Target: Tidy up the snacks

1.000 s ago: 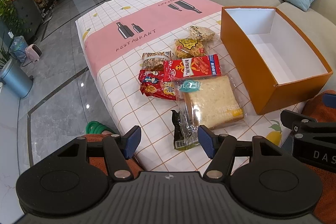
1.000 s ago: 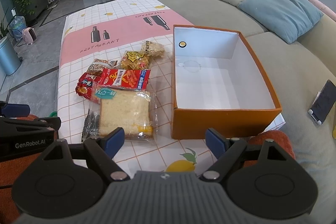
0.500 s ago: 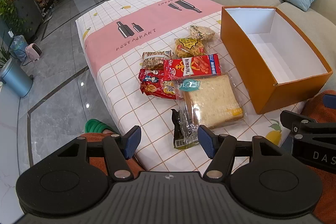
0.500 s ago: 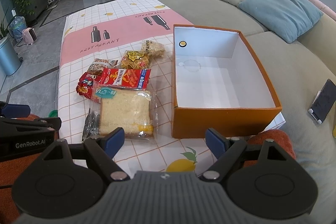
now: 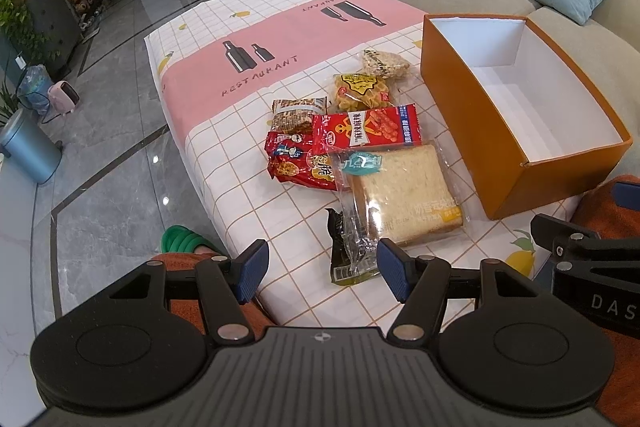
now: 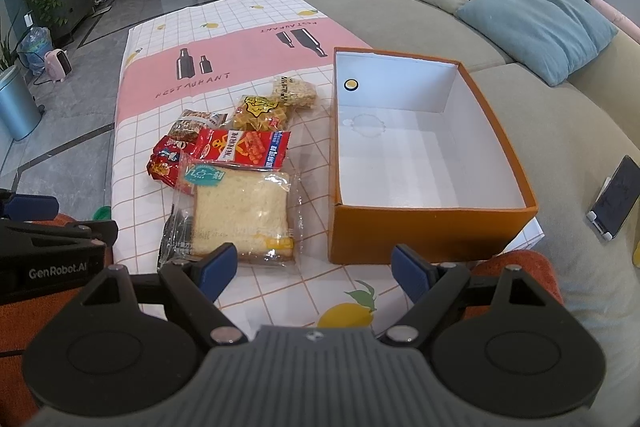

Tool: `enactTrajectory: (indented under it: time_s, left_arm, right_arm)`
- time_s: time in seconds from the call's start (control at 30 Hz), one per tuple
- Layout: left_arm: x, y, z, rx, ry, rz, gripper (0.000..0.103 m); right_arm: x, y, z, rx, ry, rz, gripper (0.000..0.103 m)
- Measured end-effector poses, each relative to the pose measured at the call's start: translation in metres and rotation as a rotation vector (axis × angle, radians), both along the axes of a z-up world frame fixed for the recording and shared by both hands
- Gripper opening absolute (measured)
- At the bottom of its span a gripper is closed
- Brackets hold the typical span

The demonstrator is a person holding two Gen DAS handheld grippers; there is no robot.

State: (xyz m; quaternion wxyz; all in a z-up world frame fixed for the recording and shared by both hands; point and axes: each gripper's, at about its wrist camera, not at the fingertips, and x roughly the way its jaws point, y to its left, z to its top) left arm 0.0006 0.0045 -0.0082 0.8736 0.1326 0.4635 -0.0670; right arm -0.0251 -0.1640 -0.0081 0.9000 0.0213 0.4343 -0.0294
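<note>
Both our claws, left (image 5: 319,269) and right (image 6: 313,267), hang wide and empty at the near edge. Snacks (image 5: 360,143) lie heaped left of the empty box (image 6: 430,223), within easy reach for loading.

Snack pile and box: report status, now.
Left gripper open, right gripper open, both empty. Snacks, bread pack nearest, all on the tablecloth; orange box holds none. Nothing blocking.
</note>
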Motion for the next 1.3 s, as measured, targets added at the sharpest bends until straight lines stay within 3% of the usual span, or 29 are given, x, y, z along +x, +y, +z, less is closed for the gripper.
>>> enactTrajectory:
  time_s: [0.87,0.93,1.0,1.17,1.3]
  left_arm:
    - [0.009,0.005,-0.002,-0.024,0.049,-0.021,0.074]
    - [0.013,0.008,-0.003,-0.034,0.068,-0.030,0.074]
    - [0.017,0.013,-0.004,-0.050,0.081,-0.030,0.074]
    - [0.033,0.030,-0.010,-0.082,0.113,-0.003,0.071]
    - [0.051,0.037,-0.023,-0.103,0.176,-0.004,0.071]
  right_arm:
    - [0.010,-0.001,-0.002,0.019,0.020,0.011,0.082]
    - [0.012,-0.001,-0.003,0.030,0.014,0.030,0.082]
    - [0.015,-0.001,-0.004,0.044,-0.007,0.073,0.072]
    - [0.025,0.009,-0.009,0.054,-0.031,0.206,0.059]
    - [0.039,0.032,-0.017,0.001,-0.038,0.354,0.057]
